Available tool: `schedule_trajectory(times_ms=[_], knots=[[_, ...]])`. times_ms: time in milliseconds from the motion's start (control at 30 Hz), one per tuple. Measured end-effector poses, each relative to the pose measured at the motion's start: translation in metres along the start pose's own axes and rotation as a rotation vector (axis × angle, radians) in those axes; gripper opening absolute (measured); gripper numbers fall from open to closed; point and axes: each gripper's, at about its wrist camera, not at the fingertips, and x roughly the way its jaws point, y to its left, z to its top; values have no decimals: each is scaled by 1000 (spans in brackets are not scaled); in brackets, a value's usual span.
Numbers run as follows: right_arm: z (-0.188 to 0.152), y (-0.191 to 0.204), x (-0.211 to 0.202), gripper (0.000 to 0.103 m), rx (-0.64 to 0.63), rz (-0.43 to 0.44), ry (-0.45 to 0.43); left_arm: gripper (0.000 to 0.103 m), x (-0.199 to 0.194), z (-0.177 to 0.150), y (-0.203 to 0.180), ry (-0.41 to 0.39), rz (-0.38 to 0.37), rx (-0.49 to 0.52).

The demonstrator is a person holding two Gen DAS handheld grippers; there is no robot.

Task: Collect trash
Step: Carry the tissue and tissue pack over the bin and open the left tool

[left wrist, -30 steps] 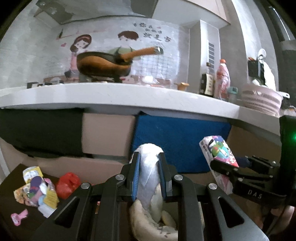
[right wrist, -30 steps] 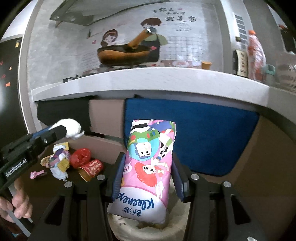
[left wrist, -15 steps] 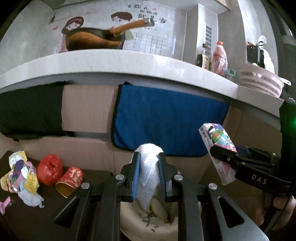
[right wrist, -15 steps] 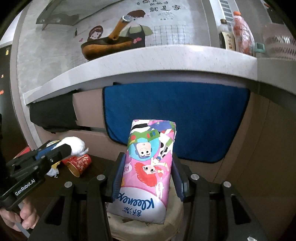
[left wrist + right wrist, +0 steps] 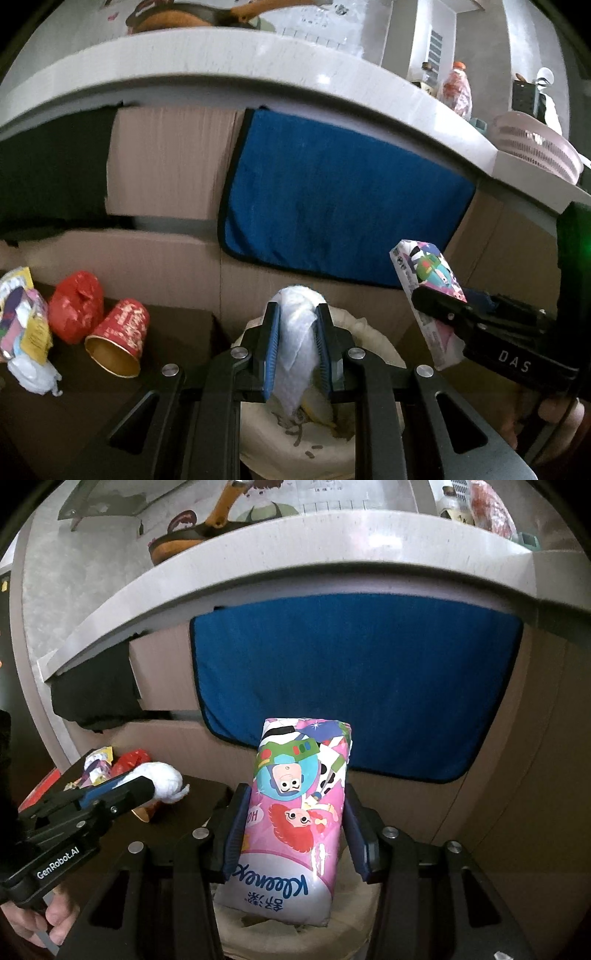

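My left gripper (image 5: 297, 347) is shut on a crumpled white tissue (image 5: 297, 332) and holds it over the open cream-lined trash bin (image 5: 280, 443). My right gripper (image 5: 295, 830) is shut on a pink Kleenex tissue pack (image 5: 295, 812) with cartoon print, held above the same bin (image 5: 295, 934). The pack also shows in the left wrist view (image 5: 428, 288), to the right of the tissue. The tissue shows in the right wrist view (image 5: 162, 777), at the left.
A red paper cup (image 5: 118, 339) lies on its side on the dark low table (image 5: 74, 413), beside a red wrapper ball (image 5: 75, 306) and mixed wrappers (image 5: 22, 325). A blue towel (image 5: 340, 206) hangs on the cardboard-fronted counter behind.
Both grippers have dipped and tilted downward toward the bin, each still holding its item. The counter has risen in both views, and the bin now sits closer below.
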Motion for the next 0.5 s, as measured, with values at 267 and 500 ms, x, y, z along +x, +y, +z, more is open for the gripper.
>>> schedule_trajectory(times_ms=[267, 500], knots=[[-5, -15, 19, 65, 85, 26, 16, 48, 25, -5, 26, 103, -110, -49], [-14, -2, 31, 66, 67, 29, 61, 48, 2, -11, 80, 95, -35, -159]])
